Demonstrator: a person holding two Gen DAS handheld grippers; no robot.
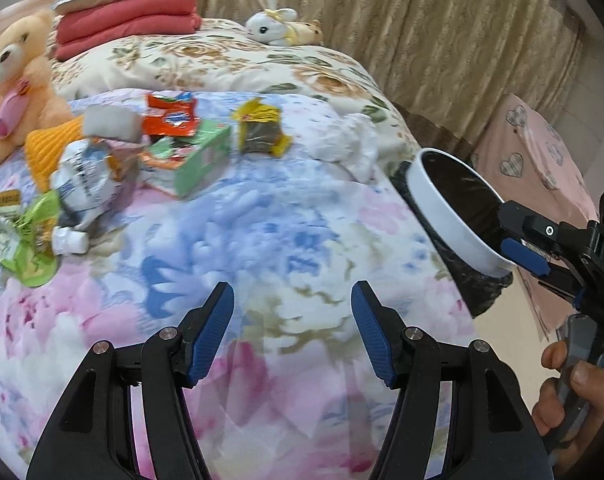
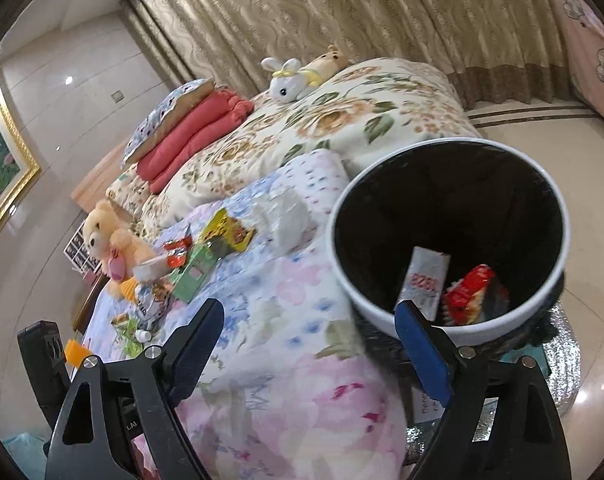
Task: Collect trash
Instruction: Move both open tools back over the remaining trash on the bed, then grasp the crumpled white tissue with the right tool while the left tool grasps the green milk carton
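Trash (image 1: 102, 168) lies scattered on the bed (image 1: 262, 240); your left hand-held gripper (image 1: 292, 320) gapes empty above the quilt; your right hand-held gripper (image 2: 310, 344) stands wide, empty; the bin (image 2: 382, 300) holds a white packet (image 2: 424, 276) and a red wrapper (image 2: 470, 292).

Two wrist cameras, both angled down over the bed (image 1: 262, 240)

My left view faces the wrapper pile (image 1: 114, 160) closely; my right looks into the bin (image 2: 454, 320). Both share bedspread, wrappers, bin.
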